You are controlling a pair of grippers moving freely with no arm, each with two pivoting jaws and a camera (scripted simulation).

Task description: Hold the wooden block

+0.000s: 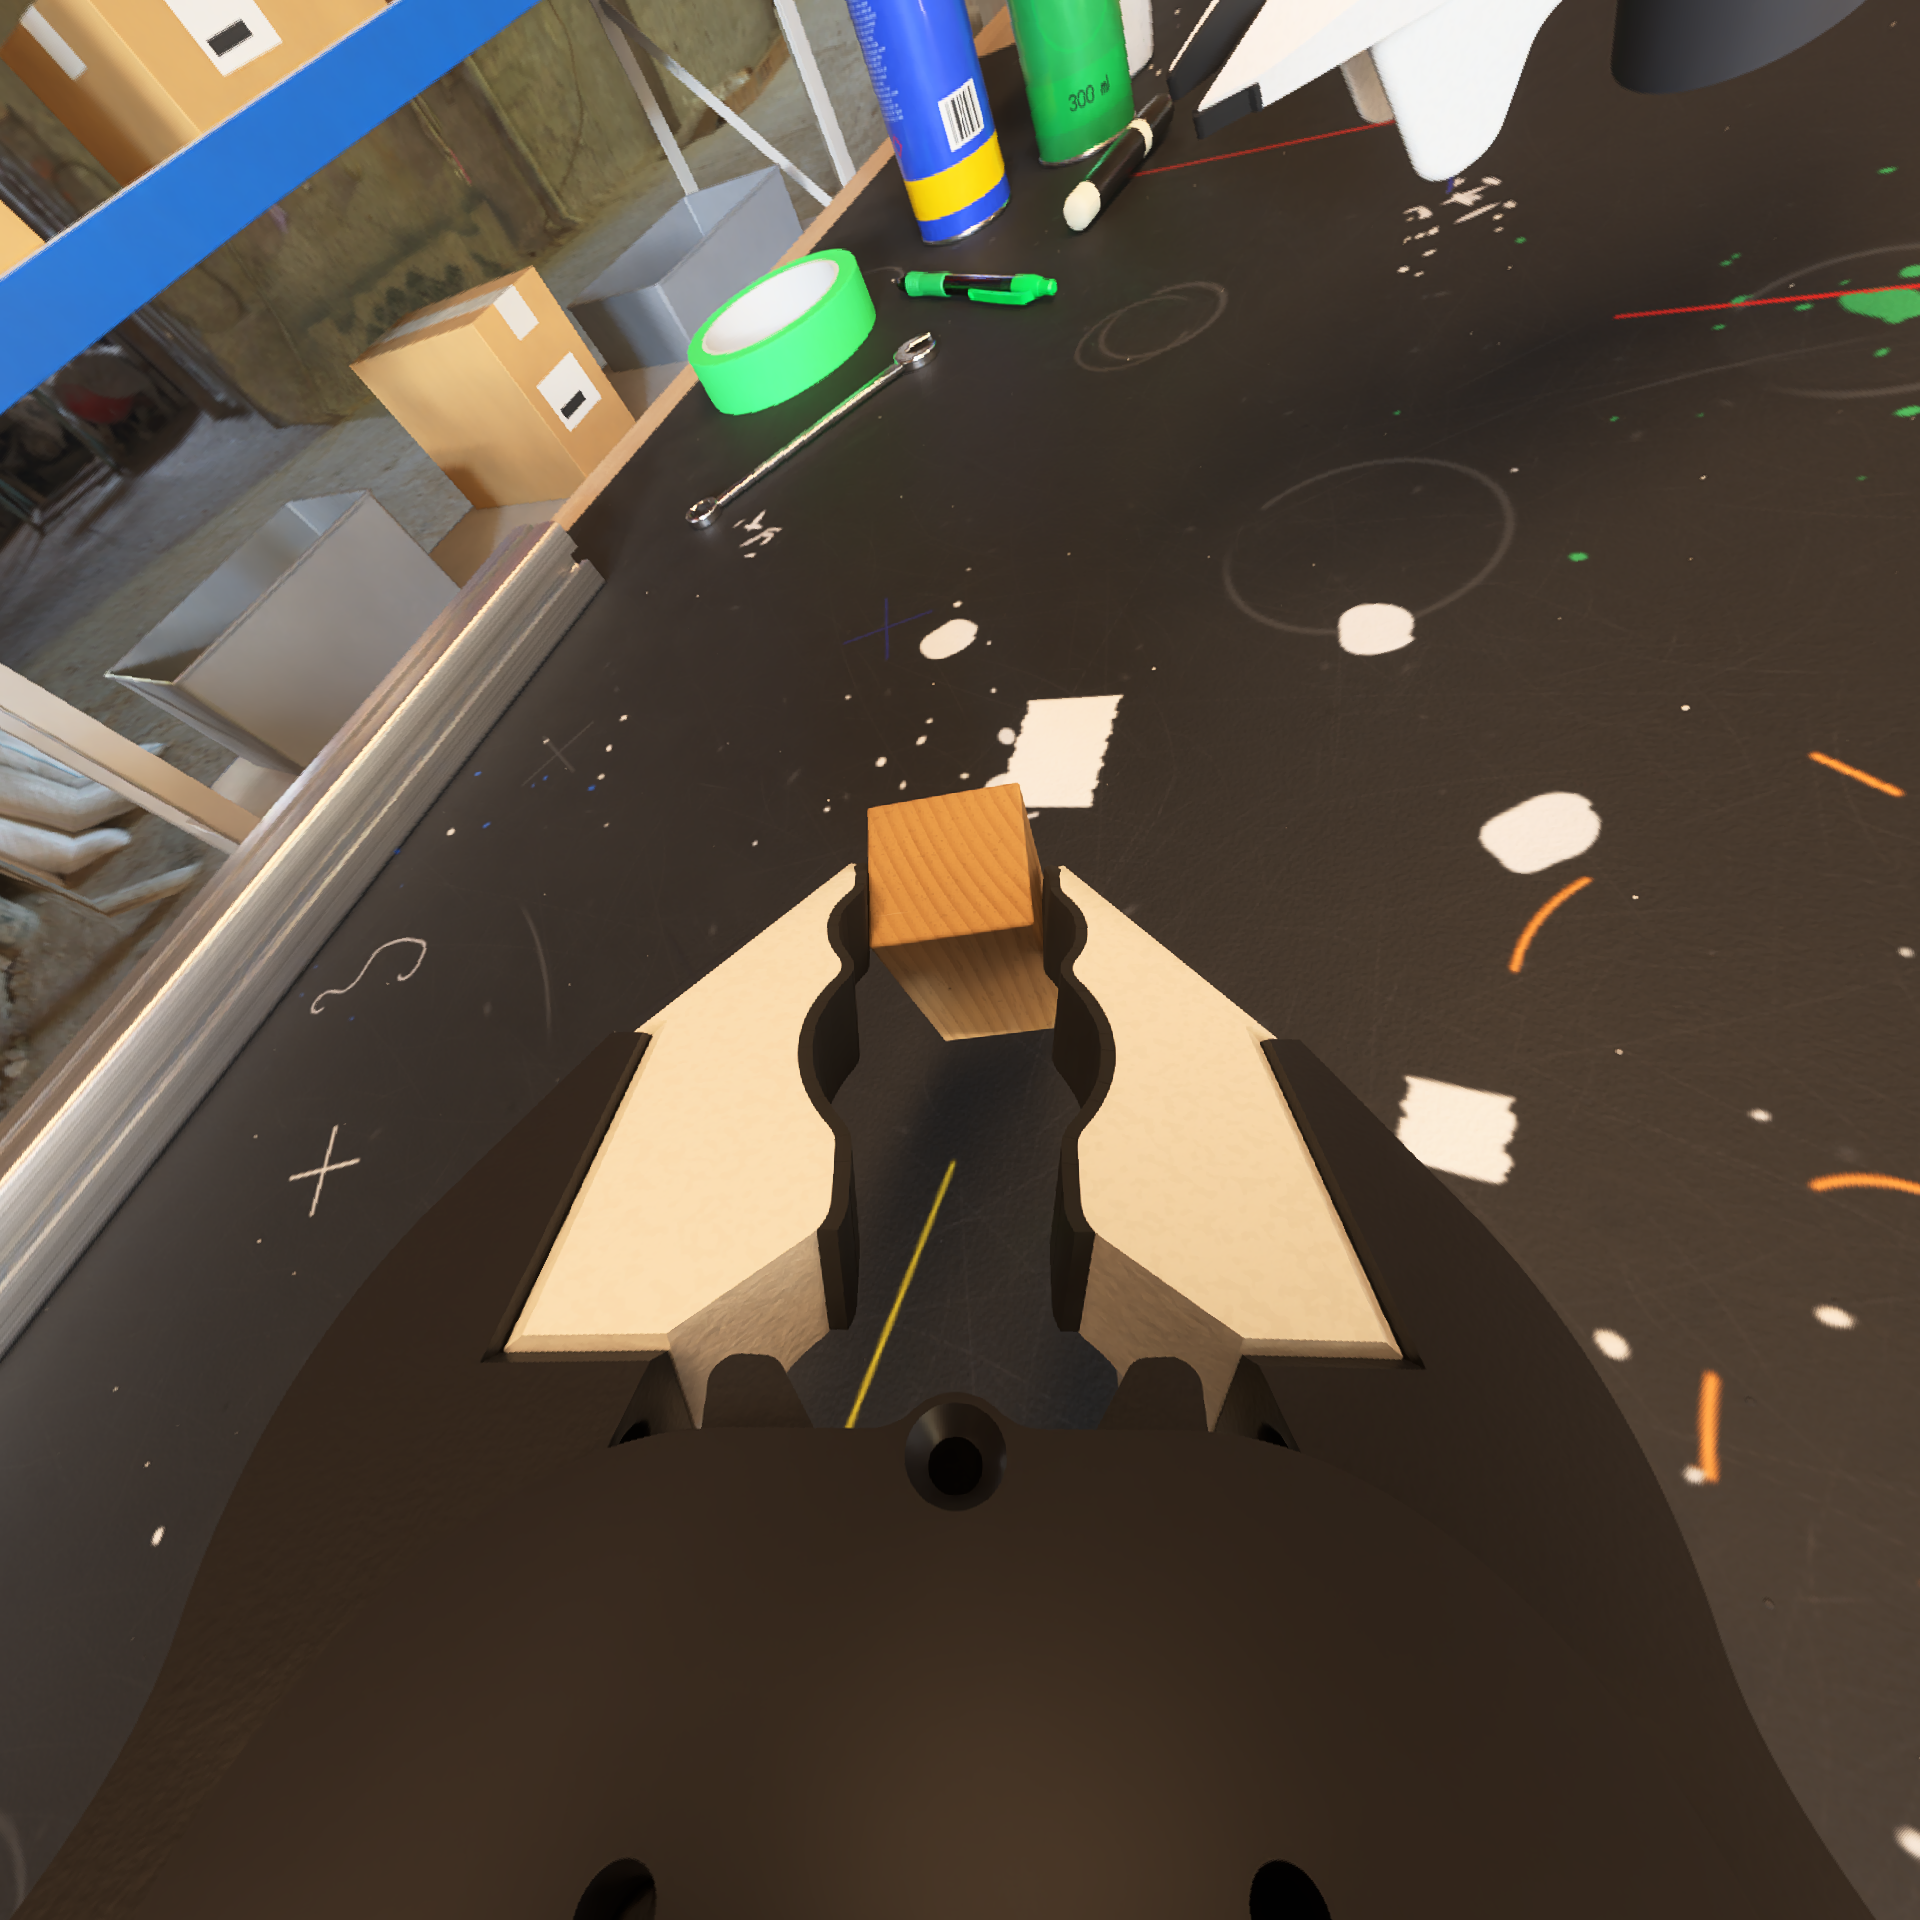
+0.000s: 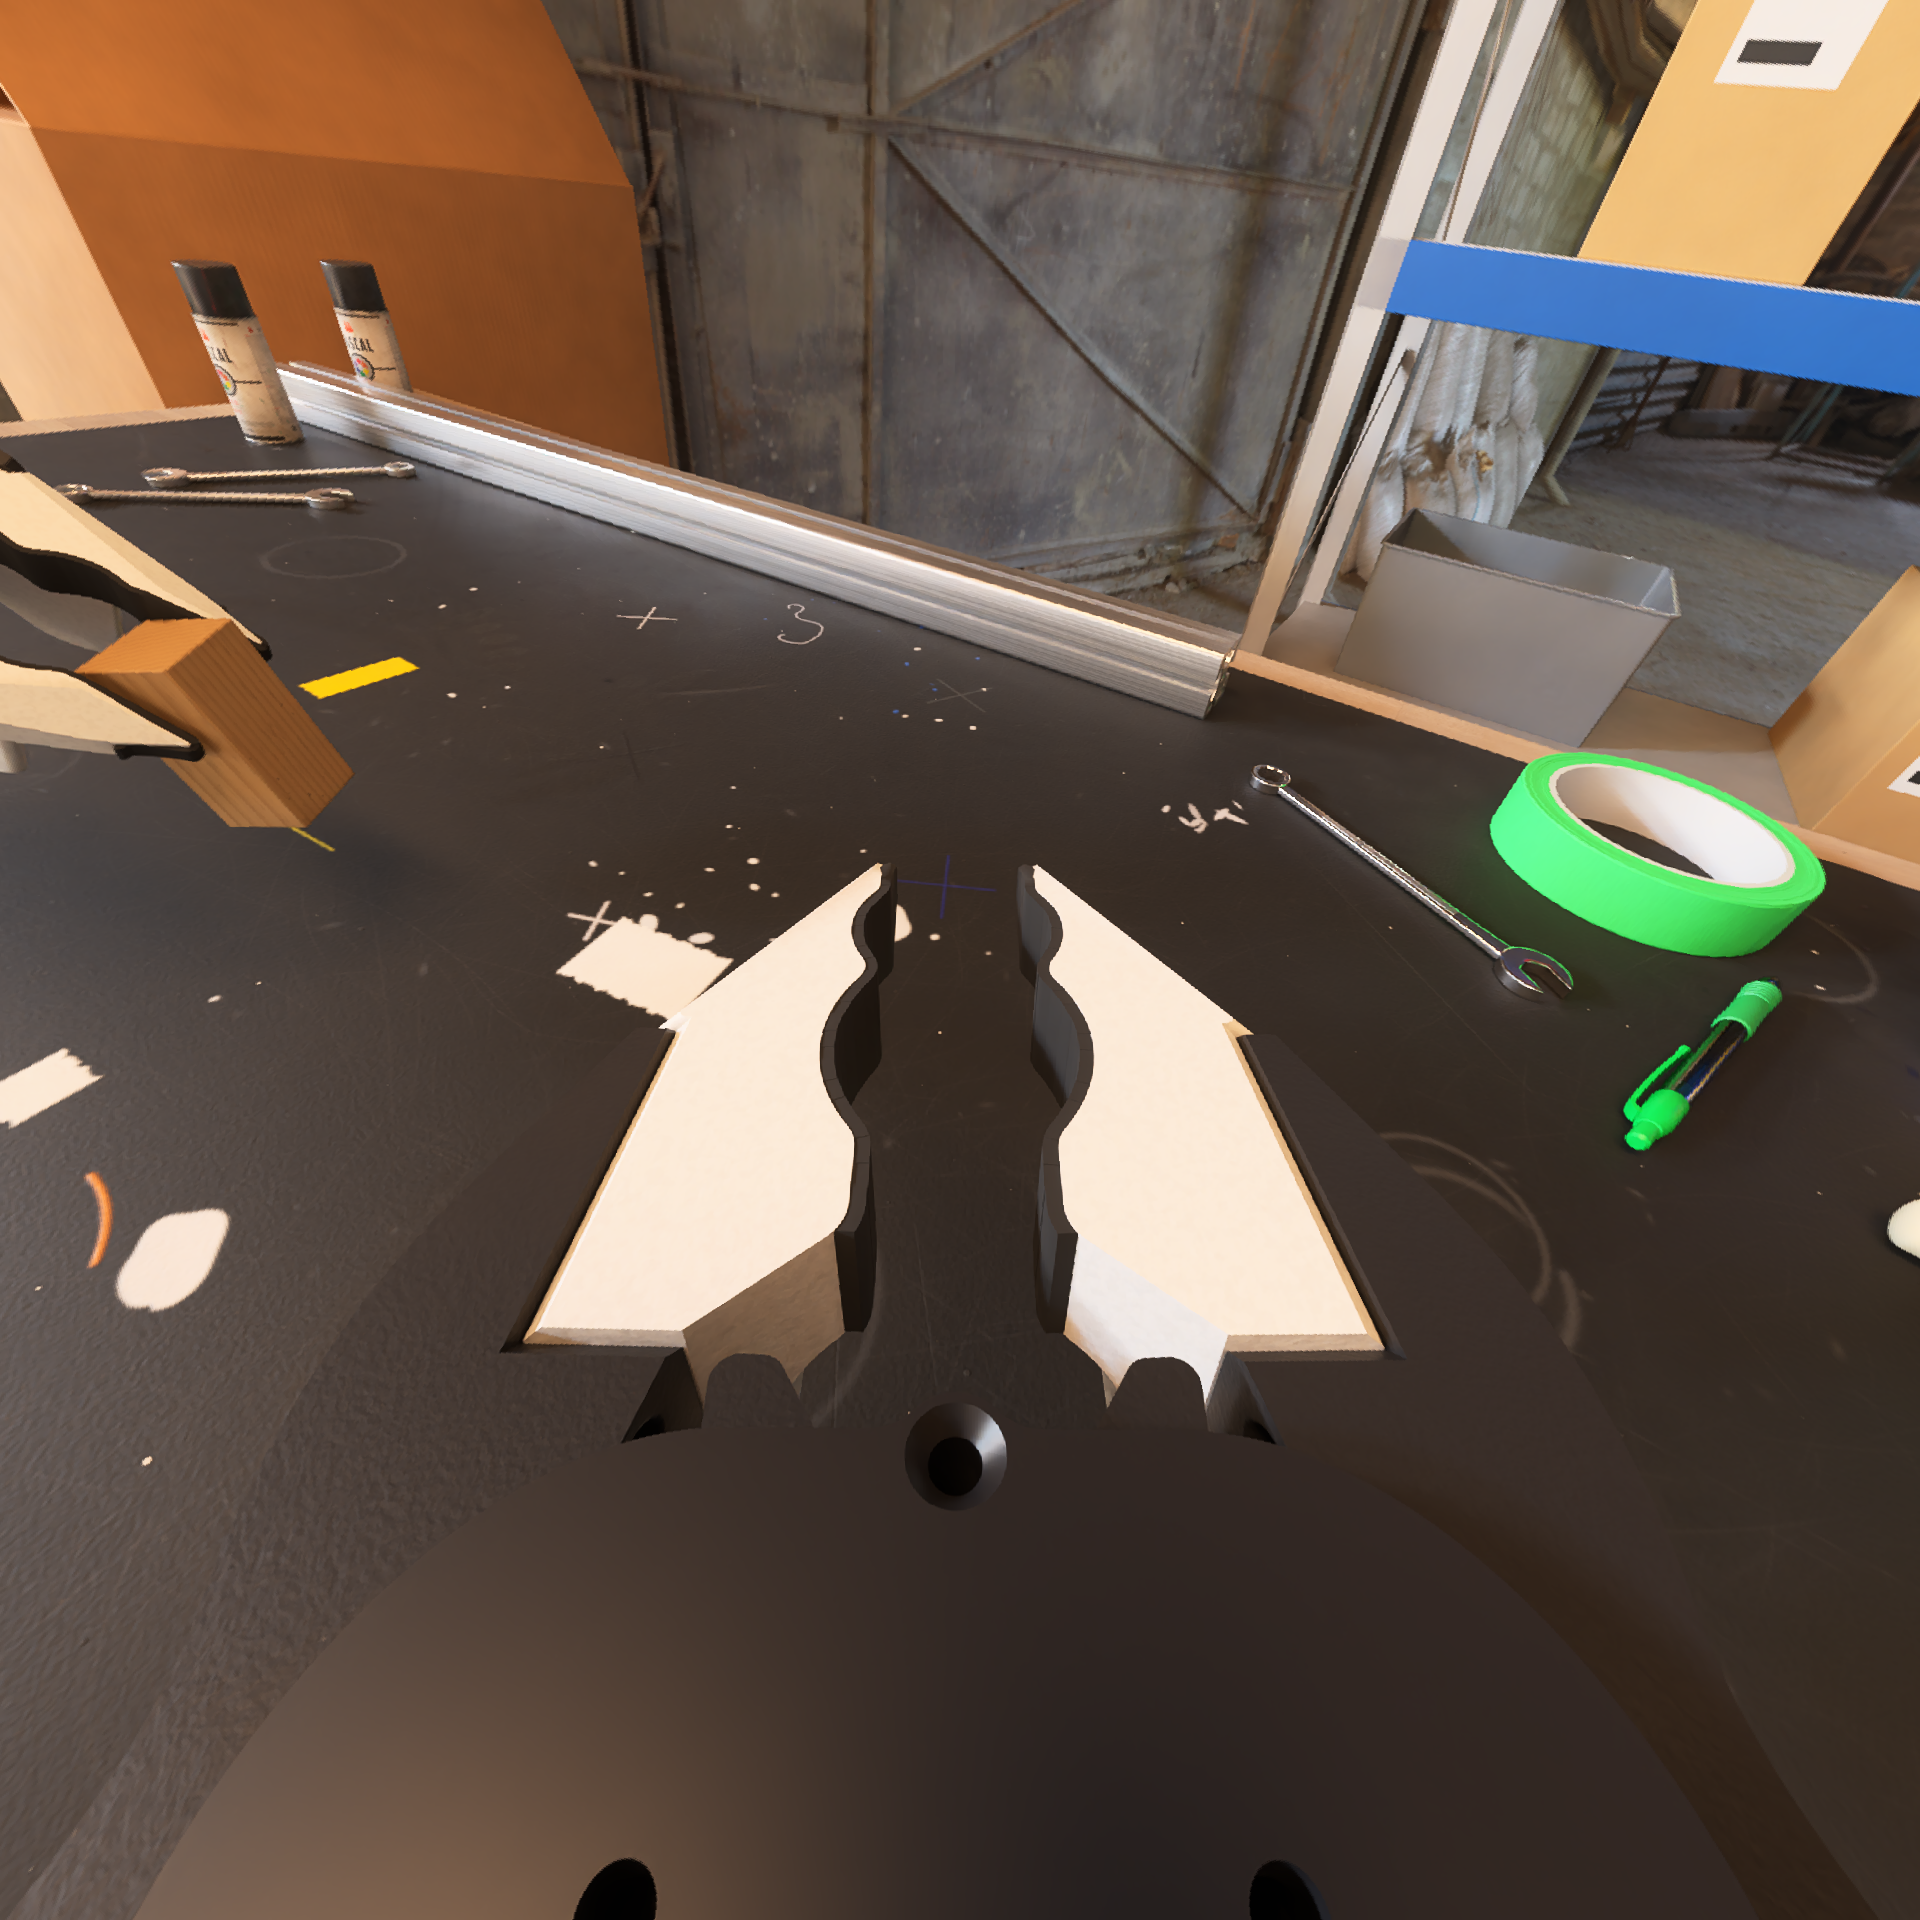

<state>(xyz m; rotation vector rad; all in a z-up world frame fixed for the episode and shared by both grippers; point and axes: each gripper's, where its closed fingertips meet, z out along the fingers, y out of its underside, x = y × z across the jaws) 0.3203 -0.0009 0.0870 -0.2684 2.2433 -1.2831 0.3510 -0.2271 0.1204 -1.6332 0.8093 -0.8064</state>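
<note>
My left gripper (image 1: pixel 956 883) is shut on the wooden block (image 1: pixel 951 883), a tan cuboid with grain lines, and holds it tilted above the dark table. The block sits between the fingertips and sticks out forward and downward. In the right wrist view the same block (image 2: pixel 223 727) shows at the far left, clamped in the left gripper's pale fingers (image 2: pixel 73 707), one corner close to the table. My right gripper (image 2: pixel 956 883) is open and empty, low over the table's middle, well to the right of the block.
A green tape roll (image 1: pixel 781 330) (image 2: pixel 1652 852), a wrench (image 1: pixel 810 431) (image 2: pixel 1403 878) and a green marker (image 1: pixel 982 286) (image 2: pixel 1699 1065) lie on the table. Spray cans (image 1: pixel 940 114) (image 2: pixel 241 353) stand at edges. An aluminium rail (image 2: pixel 748 535) runs along the table edge. More wrenches (image 2: pixel 239 486) lie far left.
</note>
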